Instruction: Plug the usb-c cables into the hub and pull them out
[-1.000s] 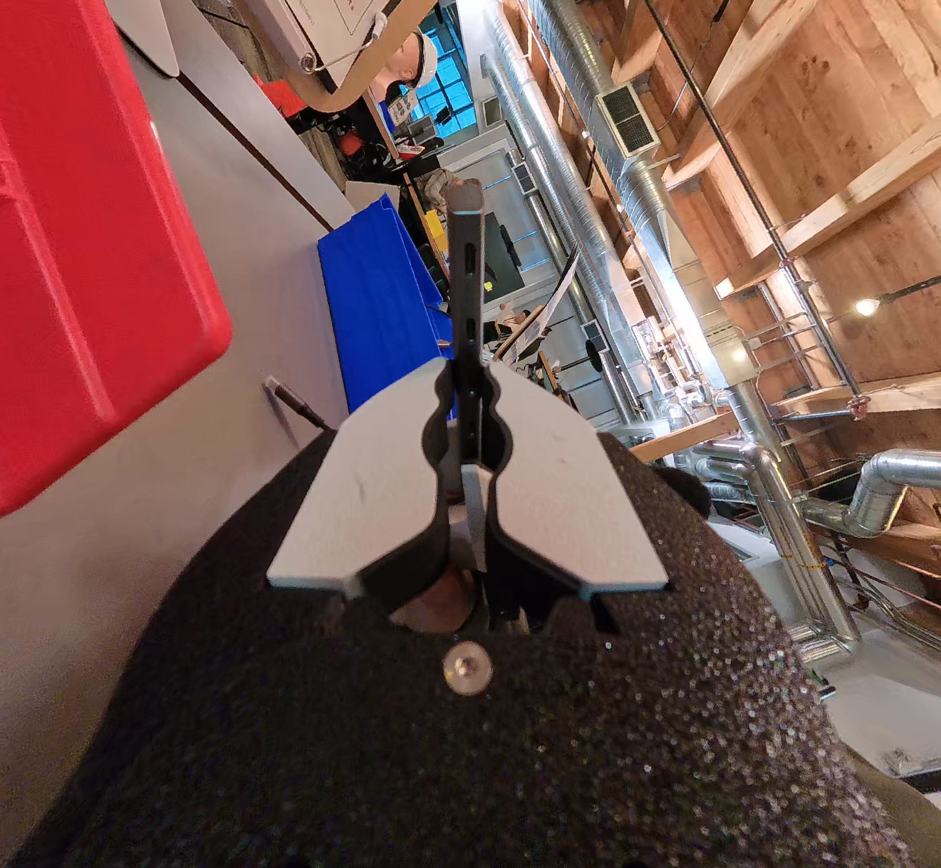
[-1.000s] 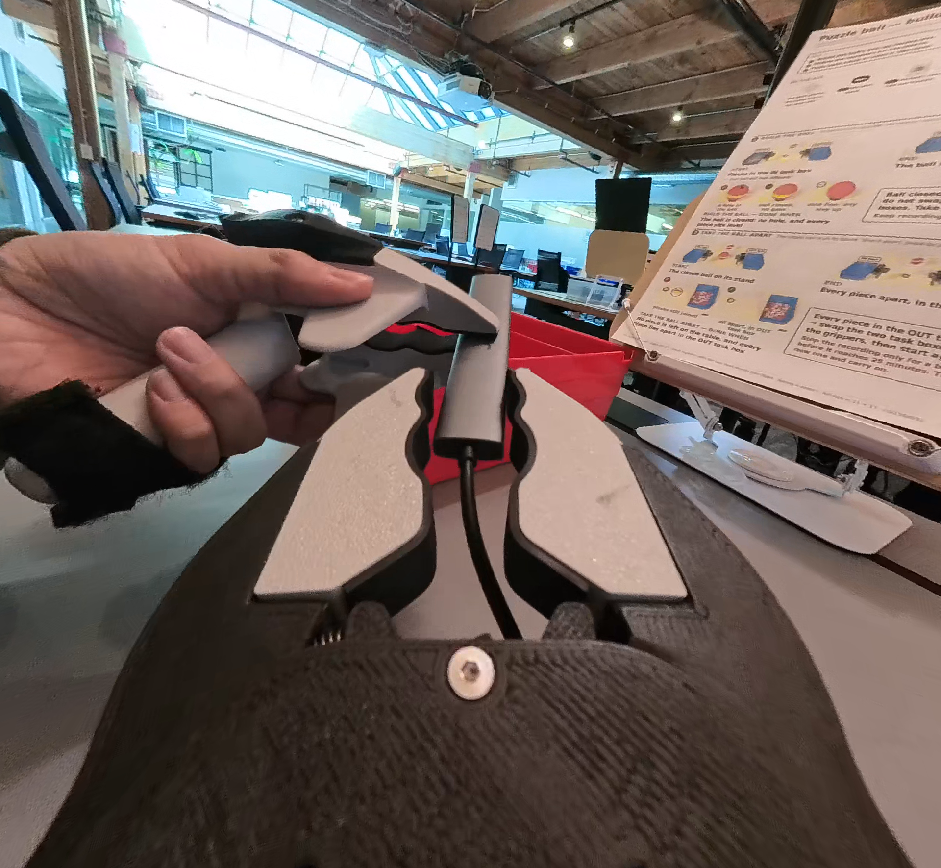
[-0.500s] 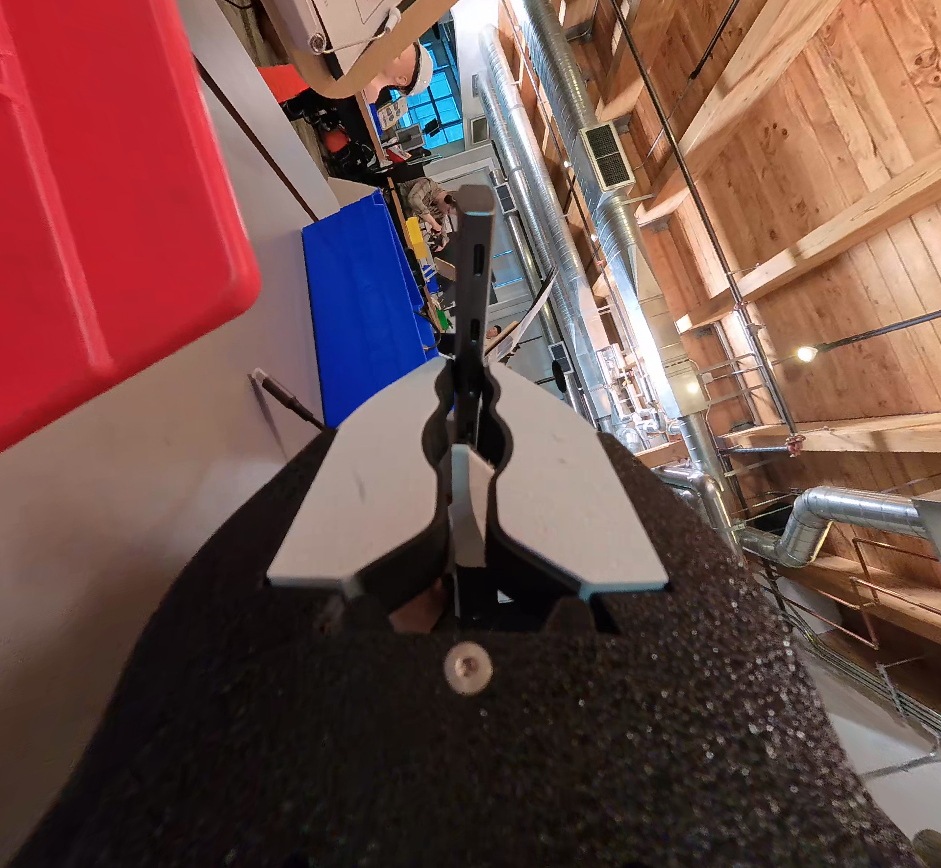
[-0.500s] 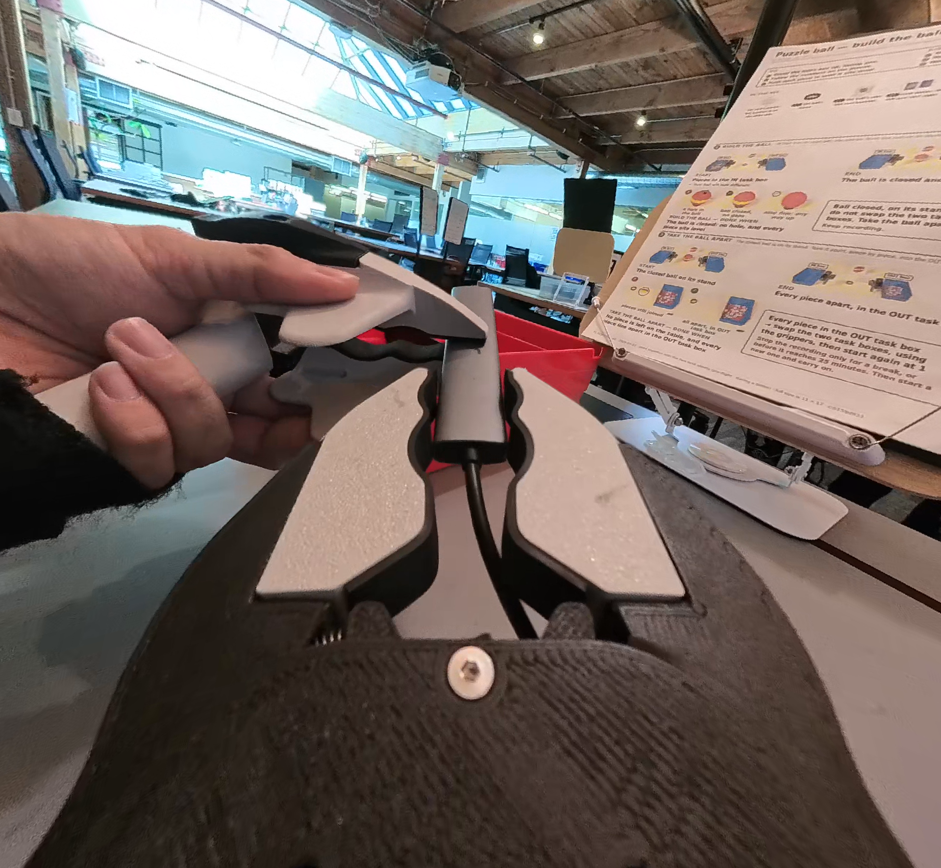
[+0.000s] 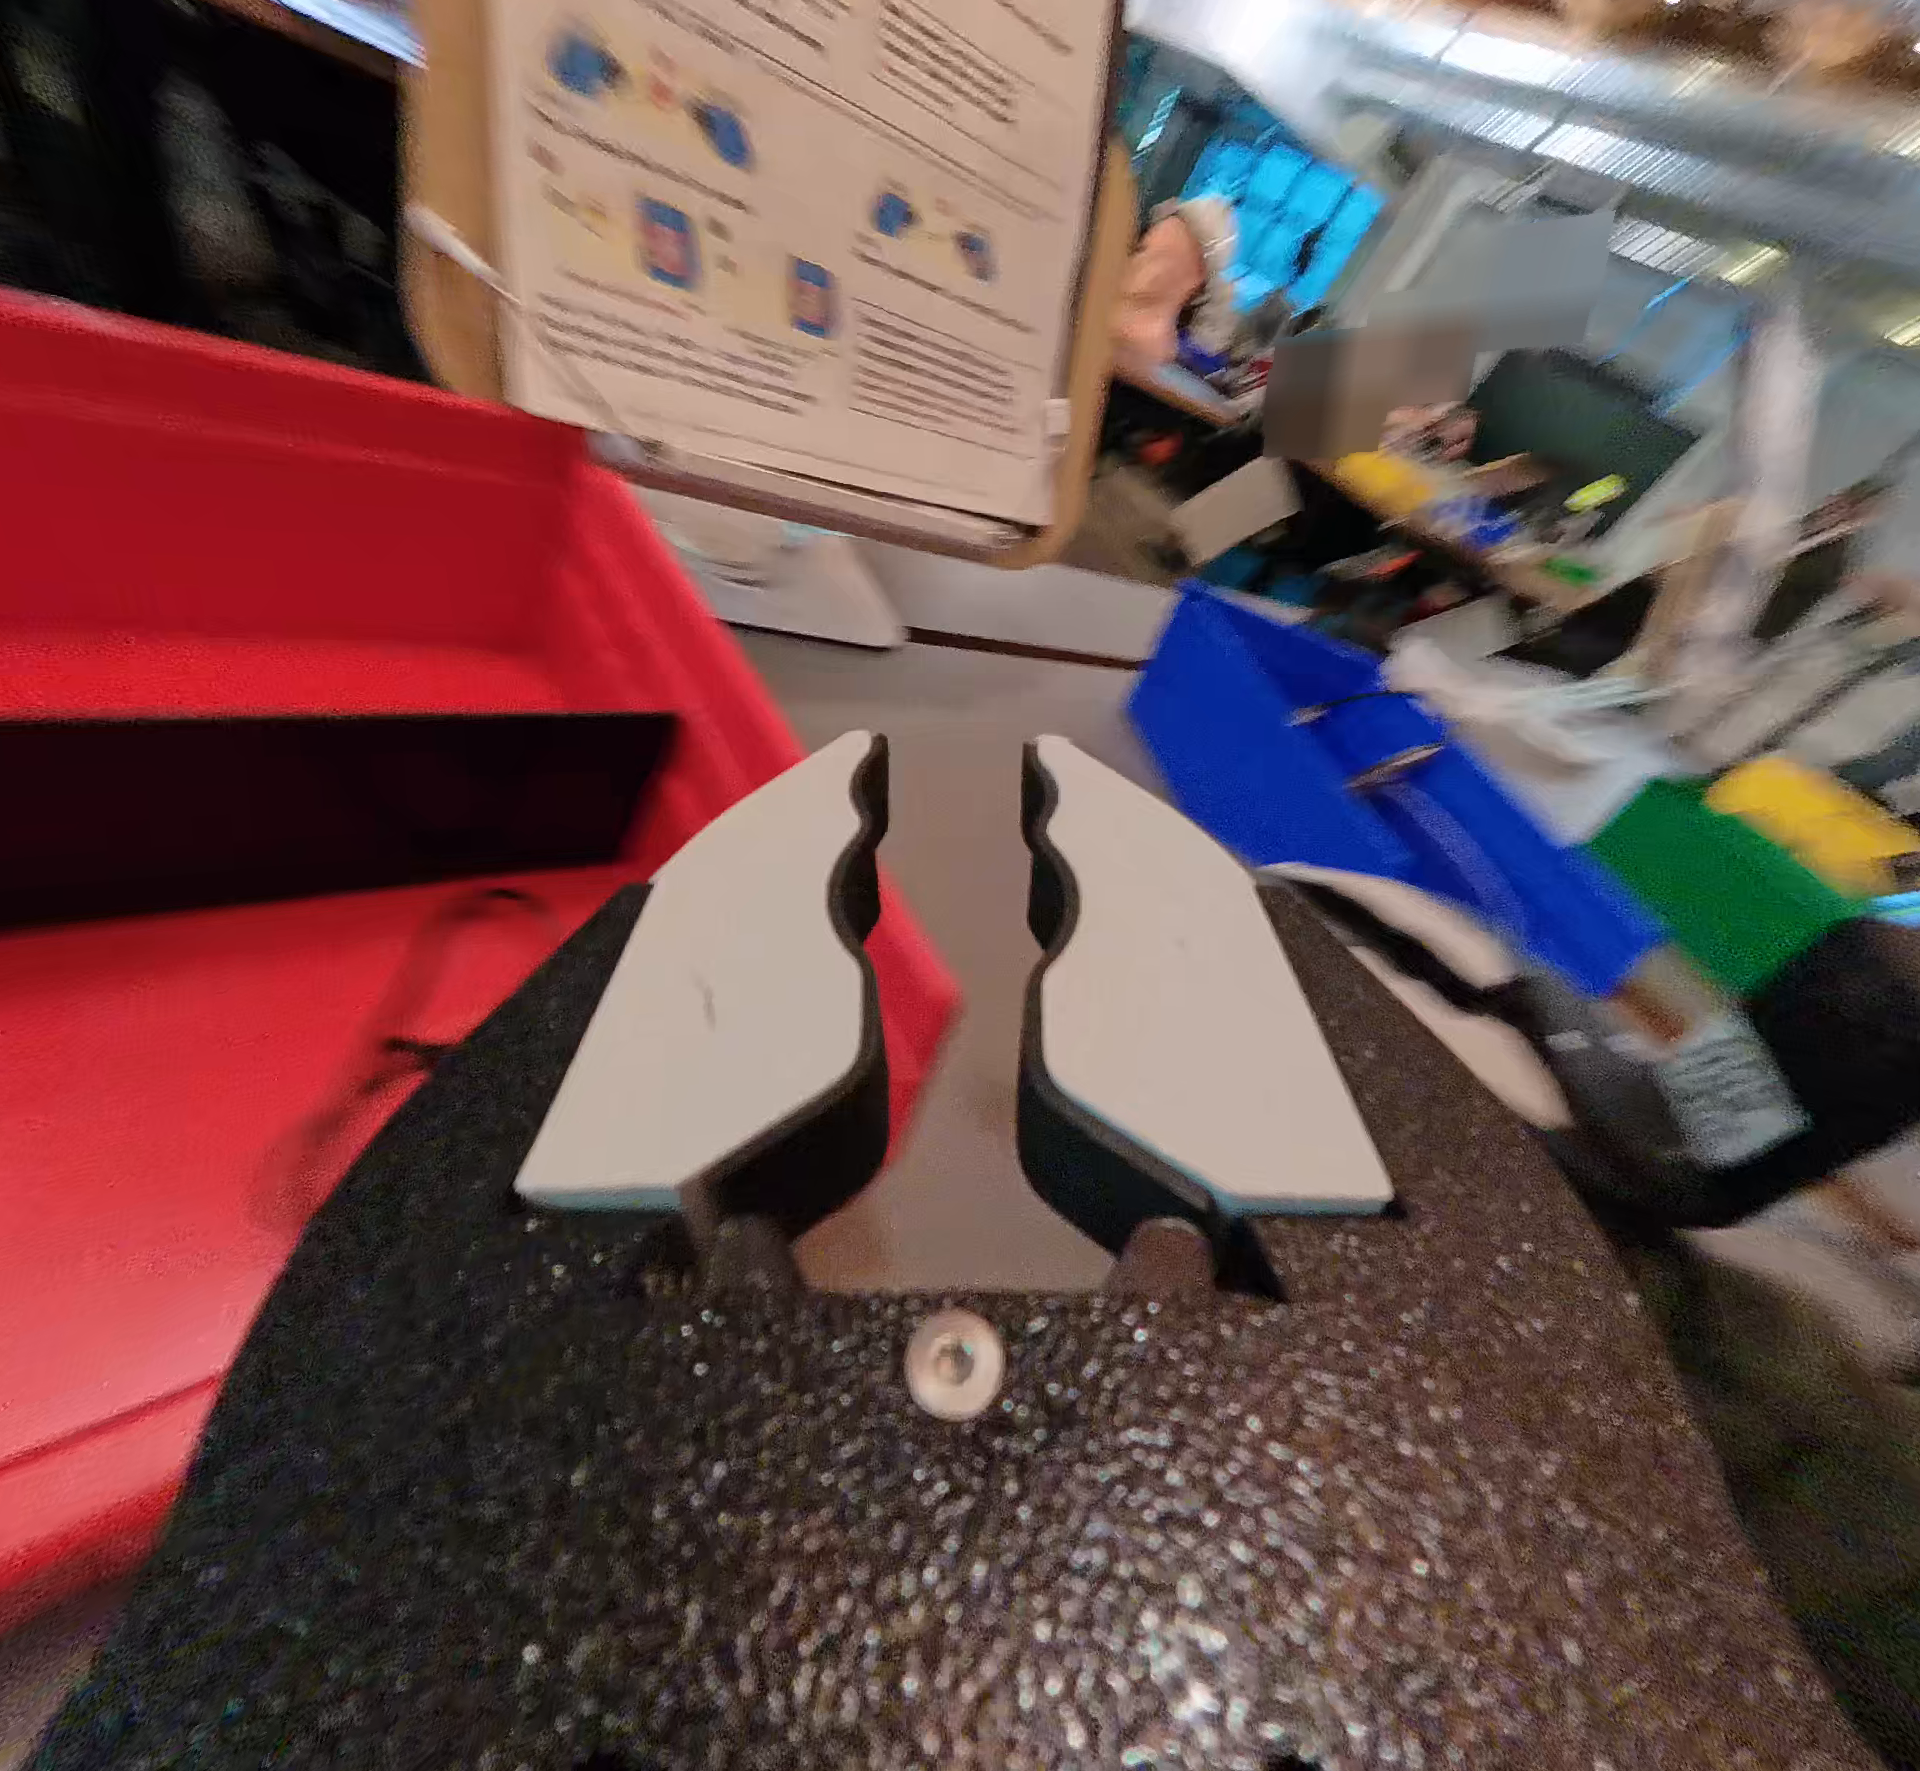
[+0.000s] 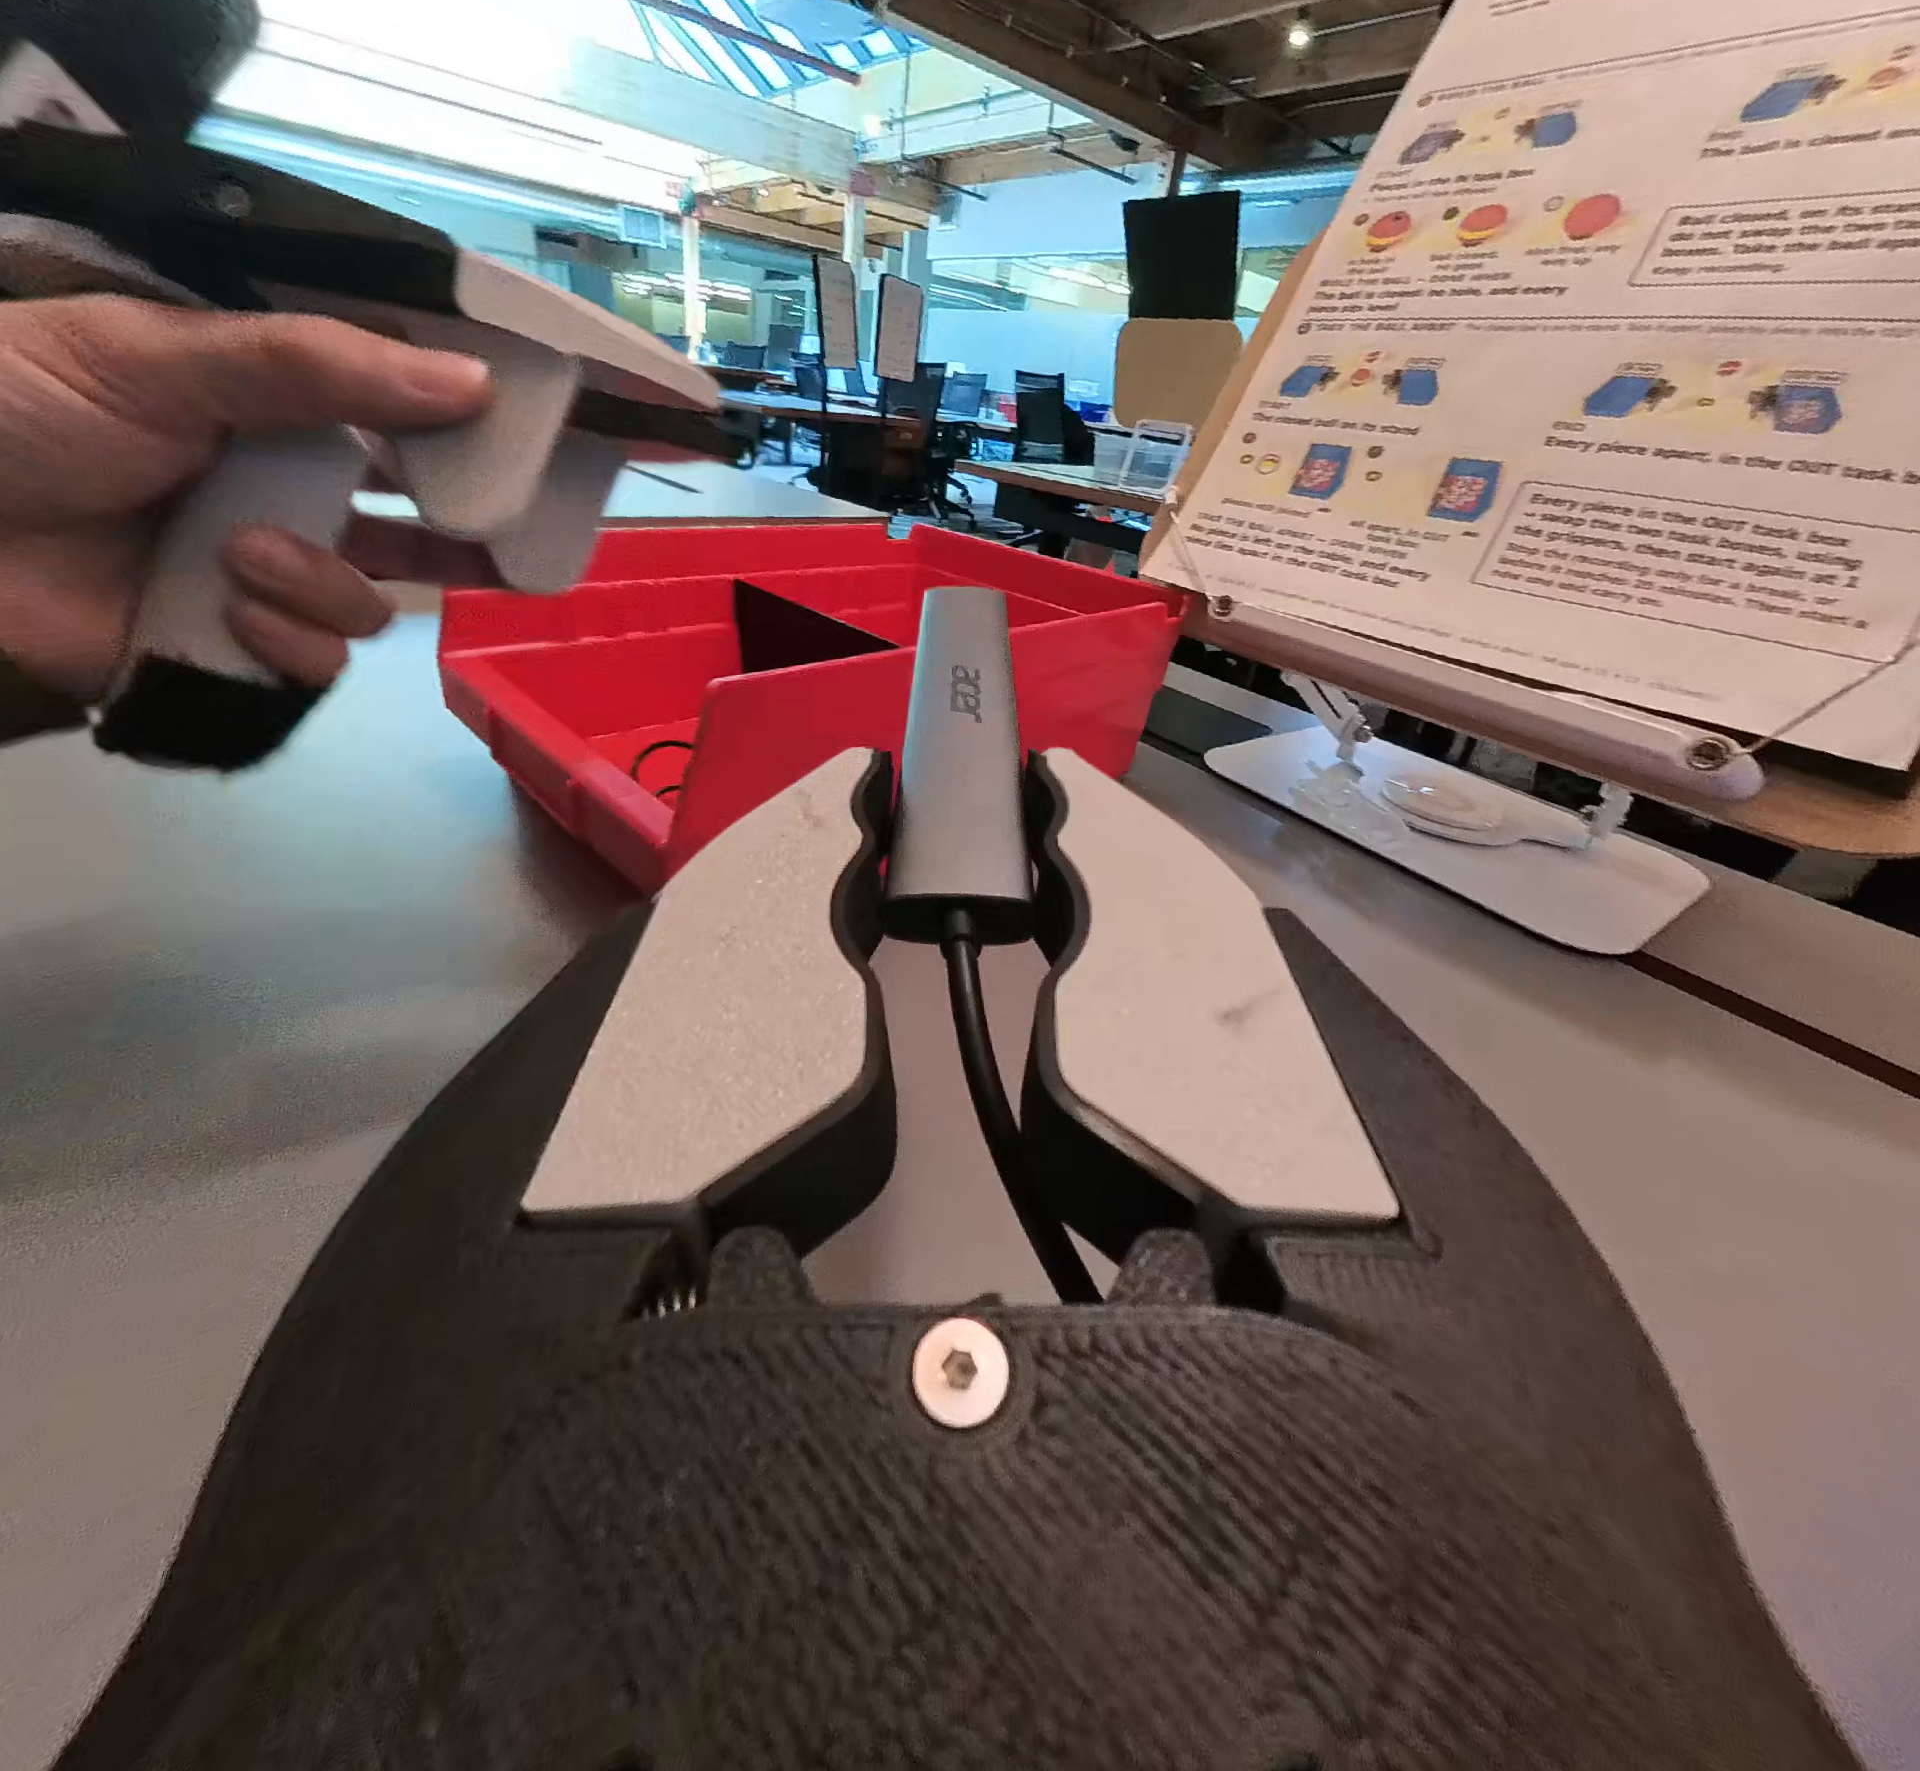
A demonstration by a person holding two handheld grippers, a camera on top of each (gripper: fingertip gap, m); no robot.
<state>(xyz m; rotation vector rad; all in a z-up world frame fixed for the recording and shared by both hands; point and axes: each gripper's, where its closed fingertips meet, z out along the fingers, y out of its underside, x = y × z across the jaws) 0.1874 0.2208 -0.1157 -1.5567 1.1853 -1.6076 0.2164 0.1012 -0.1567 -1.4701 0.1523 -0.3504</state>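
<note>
My right gripper (image 6: 961, 791) jaws clamped on slim grey metal hub (image 6: 961, 745), raised above grey surface (image 6: 260, 973) near red plastic bin (image 6: 810, 672) | left gripper (image 5: 954, 786) jaws apart, empty | risk: hub pivots on its narrow end during plugging | hub carries printed logo; instruction sheet (image 6: 1621, 319) blurred.

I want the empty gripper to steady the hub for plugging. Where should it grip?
Probably the hub's free far half, beyond the right gripper, coming from the left, above the red bin. Its slim, flat bar shape suits pinching across the broad faces.
</note>
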